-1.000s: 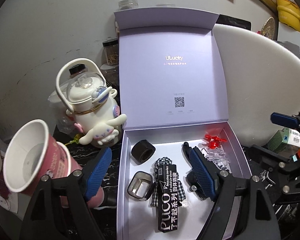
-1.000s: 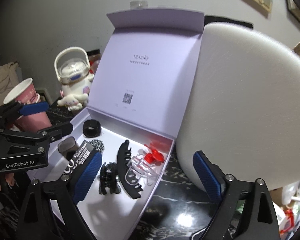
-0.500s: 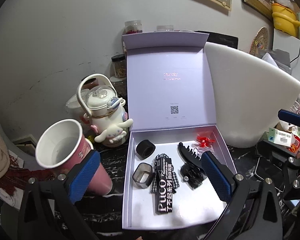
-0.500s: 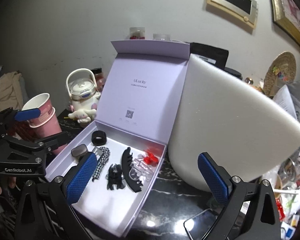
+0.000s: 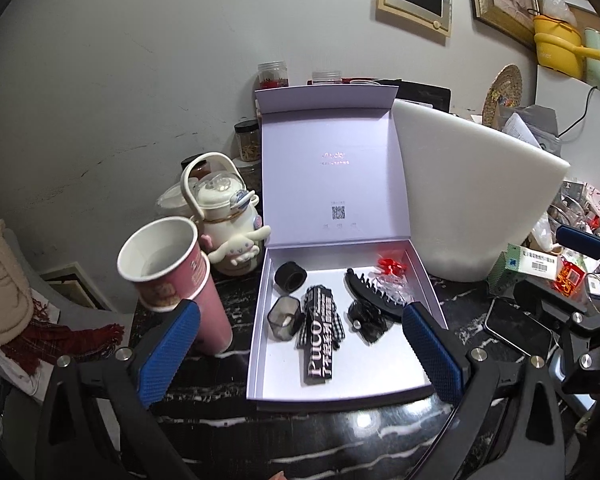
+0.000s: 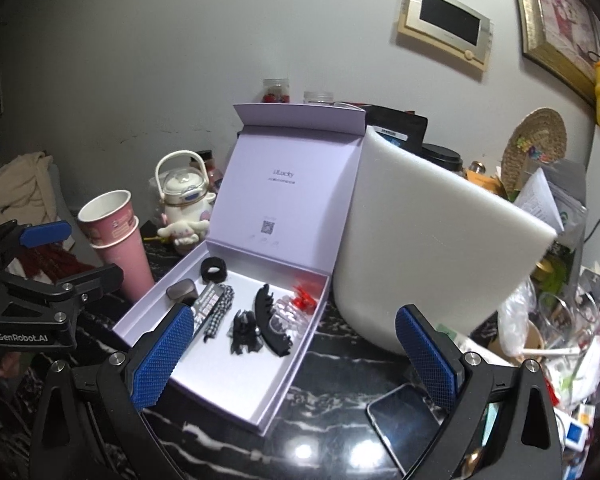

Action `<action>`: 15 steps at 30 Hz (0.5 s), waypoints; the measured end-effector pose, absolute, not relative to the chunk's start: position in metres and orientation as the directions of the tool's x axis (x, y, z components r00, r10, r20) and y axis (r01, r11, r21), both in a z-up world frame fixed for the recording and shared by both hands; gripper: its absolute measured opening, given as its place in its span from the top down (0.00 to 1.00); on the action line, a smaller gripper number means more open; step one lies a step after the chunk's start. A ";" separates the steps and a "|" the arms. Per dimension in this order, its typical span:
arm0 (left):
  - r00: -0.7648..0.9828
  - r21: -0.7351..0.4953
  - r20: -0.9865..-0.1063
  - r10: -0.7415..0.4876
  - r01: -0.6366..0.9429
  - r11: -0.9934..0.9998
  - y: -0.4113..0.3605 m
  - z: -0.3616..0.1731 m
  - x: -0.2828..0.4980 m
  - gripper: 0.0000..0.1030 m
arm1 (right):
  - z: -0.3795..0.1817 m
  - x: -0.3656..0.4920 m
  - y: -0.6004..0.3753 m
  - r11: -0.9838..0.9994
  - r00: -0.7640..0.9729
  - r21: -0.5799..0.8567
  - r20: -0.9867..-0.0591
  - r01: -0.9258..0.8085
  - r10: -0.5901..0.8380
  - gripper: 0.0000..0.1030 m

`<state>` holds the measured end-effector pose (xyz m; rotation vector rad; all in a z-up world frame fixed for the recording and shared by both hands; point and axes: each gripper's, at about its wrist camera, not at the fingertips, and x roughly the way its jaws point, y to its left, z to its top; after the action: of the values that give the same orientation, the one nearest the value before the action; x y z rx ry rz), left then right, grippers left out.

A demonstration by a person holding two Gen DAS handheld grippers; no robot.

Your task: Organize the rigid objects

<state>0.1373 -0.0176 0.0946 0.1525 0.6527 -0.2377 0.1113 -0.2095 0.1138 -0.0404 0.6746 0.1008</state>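
Cup [image 5: 172, 276] left of box [image 5: 260, 344] | foam slab [image 5: 472, 200] right | both grippers' fingers released, empty

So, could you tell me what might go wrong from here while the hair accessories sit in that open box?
1. The stacked paper cups stand right beside the left gripper; a sideways swing might tip them.
2. The box lid stands upright against the white foam board; nudging the board could push the lid shut over the long black hair claw.
3. The phone lies on the table just under the right gripper and could get knocked.
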 end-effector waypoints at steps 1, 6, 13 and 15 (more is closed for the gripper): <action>0.768 0.062 -0.617 -0.173 0.267 0.962 -0.017 0.094 0.134 0.00 | 0.114 0.107 -0.209 0.994 0.776 -0.004 -0.625 -0.109 0.082 0.00; 0.763 0.065 -0.624 -0.171 0.268 0.961 -0.016 0.087 0.115 0.00 | 0.110 0.086 -0.205 0.993 0.777 0.003 -0.623 -0.118 0.094 0.00; 0.747 0.051 -0.640 -0.180 0.274 0.960 -0.016 0.073 0.090 0.00 | 0.096 0.058 -0.205 0.993 0.771 0.037 -0.628 -0.111 0.109 0.00; 0.746 0.049 -0.642 -0.178 0.272 0.961 -0.016 0.068 0.082 0.00 | 0.092 0.051 -0.204 0.993 0.768 0.036 -0.631 -0.112 0.109 0.00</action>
<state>0.0816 -0.0162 0.0684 0.1430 0.6870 -0.2474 0.0514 -0.2045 0.0922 -0.0035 0.6852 0.1199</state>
